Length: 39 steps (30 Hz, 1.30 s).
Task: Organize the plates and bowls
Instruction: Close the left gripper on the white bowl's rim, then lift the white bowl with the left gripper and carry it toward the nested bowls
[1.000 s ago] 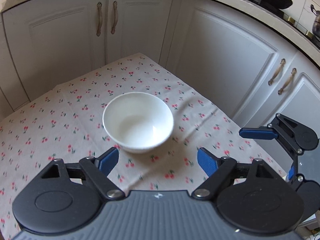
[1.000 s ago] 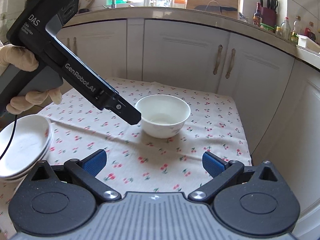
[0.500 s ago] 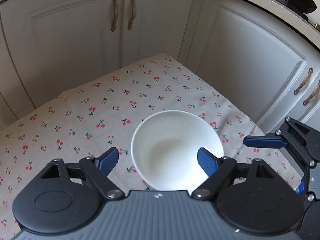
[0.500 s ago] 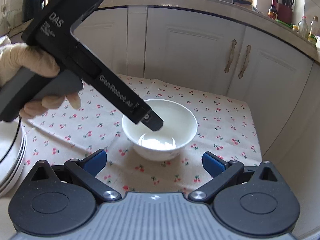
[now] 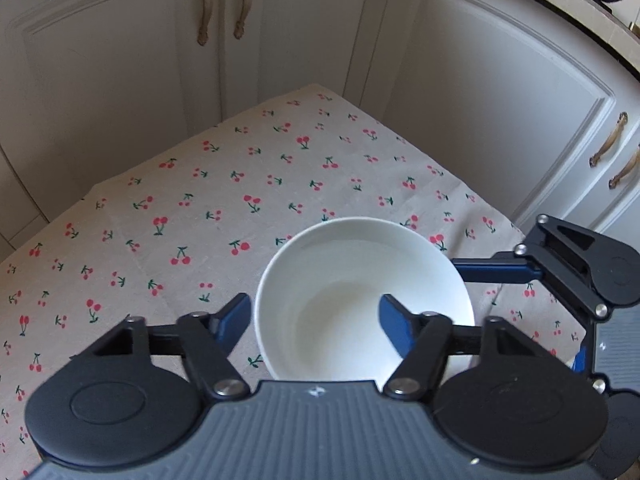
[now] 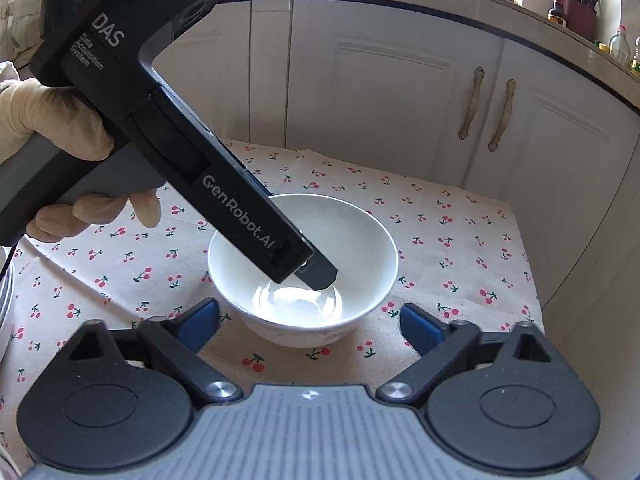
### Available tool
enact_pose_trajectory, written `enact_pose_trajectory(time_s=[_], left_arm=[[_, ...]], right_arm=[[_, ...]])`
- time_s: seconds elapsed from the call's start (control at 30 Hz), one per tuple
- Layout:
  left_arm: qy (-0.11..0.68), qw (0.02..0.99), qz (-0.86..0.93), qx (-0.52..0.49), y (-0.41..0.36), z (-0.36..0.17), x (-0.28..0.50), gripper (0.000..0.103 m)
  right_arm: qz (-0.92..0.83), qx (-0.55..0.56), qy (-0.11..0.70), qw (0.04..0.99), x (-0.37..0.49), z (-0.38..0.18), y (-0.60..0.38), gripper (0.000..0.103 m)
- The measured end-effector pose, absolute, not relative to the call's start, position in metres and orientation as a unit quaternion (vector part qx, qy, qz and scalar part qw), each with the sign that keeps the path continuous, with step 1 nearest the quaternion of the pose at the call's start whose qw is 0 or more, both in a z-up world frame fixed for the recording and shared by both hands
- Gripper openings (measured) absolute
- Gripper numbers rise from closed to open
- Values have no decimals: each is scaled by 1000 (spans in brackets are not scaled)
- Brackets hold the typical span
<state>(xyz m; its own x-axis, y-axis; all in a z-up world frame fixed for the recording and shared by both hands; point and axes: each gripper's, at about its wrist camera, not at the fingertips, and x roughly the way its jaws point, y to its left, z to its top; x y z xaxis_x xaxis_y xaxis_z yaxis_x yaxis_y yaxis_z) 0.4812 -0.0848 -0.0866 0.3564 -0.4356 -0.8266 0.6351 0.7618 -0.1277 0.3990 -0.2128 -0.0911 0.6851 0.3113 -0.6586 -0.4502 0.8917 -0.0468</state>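
A white bowl (image 5: 360, 300) stands upright on the cherry-print tablecloth (image 5: 200, 200); it also shows in the right wrist view (image 6: 340, 240). My left gripper (image 5: 316, 316) is open and straddles the bowl's left rim, one finger outside and one finger inside the bowl. In the right wrist view the left gripper's body (image 6: 192, 160) reaches down into the bowl. My right gripper (image 6: 310, 320) is open and empty, just short of the bowl's near side. It also shows in the left wrist view (image 5: 576, 268), right of the bowl.
A stack of white plates (image 6: 5, 292) shows at the table's left edge. White cabinet doors (image 5: 480, 100) stand close behind the table on two sides. The table's right edge (image 6: 528, 280) drops off near the bowl.
My left gripper has come down and forward over the bowl, and its right finger has gone inside the rim. My right gripper has moved closer to the bowl.
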Motion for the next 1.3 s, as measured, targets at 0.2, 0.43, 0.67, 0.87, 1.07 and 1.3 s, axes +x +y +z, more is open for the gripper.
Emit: enact_pose_trajectory(time_s=[0.2, 0.43, 0.67, 0.87, 1.07, 1.3], left_arm=[[464, 813, -336, 101, -85, -86, 482, 60], [471, 809, -337, 100, -87, -88, 484, 59], [475, 807, -339, 92, -86, -86, 484, 58], [470, 808, -343, 93, -86, -80, 473, 58], [461, 807, -354, 97, -86, -63, 452, 58], [460, 807, -359, 88, -82, -42, 422, 58]], right_arm=[[213, -111, 325, 914, 397, -89, -210, 89], [210, -116, 324, 915, 397, -90, -209, 89], [208, -113, 331, 914, 397, -88, -208, 89], [206, -121, 327, 914, 389, -81, -206, 89], [204, -139, 313, 917, 368, -69, -205, 89], [206, -152, 294, 921, 337, -53, -203, 89]])
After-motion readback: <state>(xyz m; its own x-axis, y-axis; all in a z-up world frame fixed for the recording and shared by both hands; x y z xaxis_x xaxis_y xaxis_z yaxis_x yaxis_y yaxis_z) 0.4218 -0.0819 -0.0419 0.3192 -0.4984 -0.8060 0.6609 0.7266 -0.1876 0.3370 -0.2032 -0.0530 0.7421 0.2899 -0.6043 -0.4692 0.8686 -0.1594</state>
